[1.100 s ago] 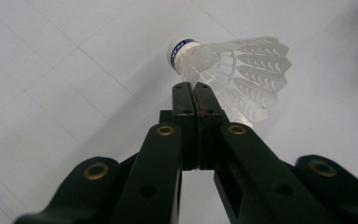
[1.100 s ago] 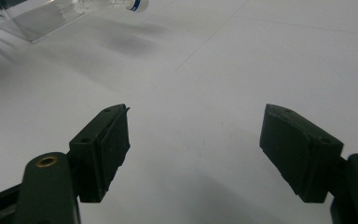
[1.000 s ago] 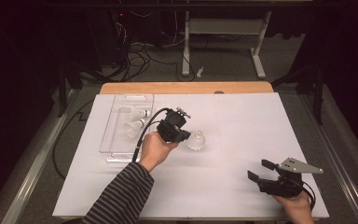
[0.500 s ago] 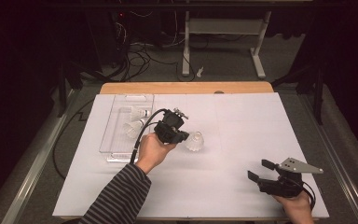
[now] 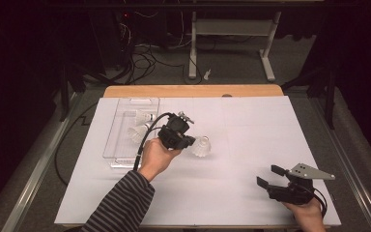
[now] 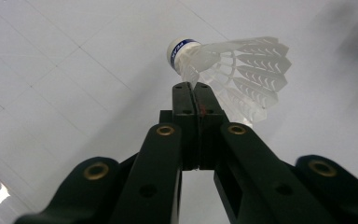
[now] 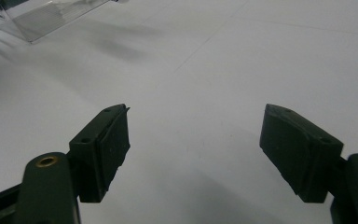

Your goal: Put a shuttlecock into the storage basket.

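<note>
White feathers mark the shuttlecock (image 6: 233, 70), pinched by a feather edge in the closed left gripper (image 6: 196, 93). It lies sideways, to the right of the clear tray (image 5: 121, 140). The open right gripper (image 5: 273, 176) waits far from the tray, holding nothing.

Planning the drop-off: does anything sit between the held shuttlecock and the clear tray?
Nothing visible on the table between. The left gripper pinches the shuttlecock just right of the clear tray, which holds two shuttlecocks.
</note>
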Demonstrator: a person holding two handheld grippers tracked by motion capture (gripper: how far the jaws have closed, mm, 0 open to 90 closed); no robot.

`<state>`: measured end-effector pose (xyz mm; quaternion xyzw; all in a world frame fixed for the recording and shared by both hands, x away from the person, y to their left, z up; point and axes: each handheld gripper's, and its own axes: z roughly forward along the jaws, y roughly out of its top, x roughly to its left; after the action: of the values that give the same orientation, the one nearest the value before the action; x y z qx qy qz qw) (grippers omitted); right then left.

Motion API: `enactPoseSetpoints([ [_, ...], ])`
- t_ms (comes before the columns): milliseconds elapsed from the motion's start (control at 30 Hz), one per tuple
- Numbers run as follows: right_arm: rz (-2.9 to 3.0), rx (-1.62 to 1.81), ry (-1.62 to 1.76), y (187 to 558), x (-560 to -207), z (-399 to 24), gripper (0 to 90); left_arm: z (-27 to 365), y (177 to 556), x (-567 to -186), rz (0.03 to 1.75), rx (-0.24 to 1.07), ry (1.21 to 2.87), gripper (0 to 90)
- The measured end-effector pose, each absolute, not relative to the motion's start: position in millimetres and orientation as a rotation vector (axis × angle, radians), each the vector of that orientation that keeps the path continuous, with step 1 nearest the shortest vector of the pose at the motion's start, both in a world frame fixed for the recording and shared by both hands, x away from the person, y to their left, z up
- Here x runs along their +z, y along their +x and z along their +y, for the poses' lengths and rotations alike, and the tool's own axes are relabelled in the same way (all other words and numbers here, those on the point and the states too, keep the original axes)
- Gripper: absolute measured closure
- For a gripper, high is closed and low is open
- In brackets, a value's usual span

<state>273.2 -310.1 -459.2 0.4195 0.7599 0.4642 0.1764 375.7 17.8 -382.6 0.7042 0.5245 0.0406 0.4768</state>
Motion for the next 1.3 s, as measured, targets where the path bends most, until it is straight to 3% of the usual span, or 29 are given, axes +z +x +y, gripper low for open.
enactPoseSetpoints([
  [1300, 2.148, 1.316, 1.186, 273, -459, -310, 24.5, 45, 361, -365, 1.279, 0.103, 1.66, 89.7],
])
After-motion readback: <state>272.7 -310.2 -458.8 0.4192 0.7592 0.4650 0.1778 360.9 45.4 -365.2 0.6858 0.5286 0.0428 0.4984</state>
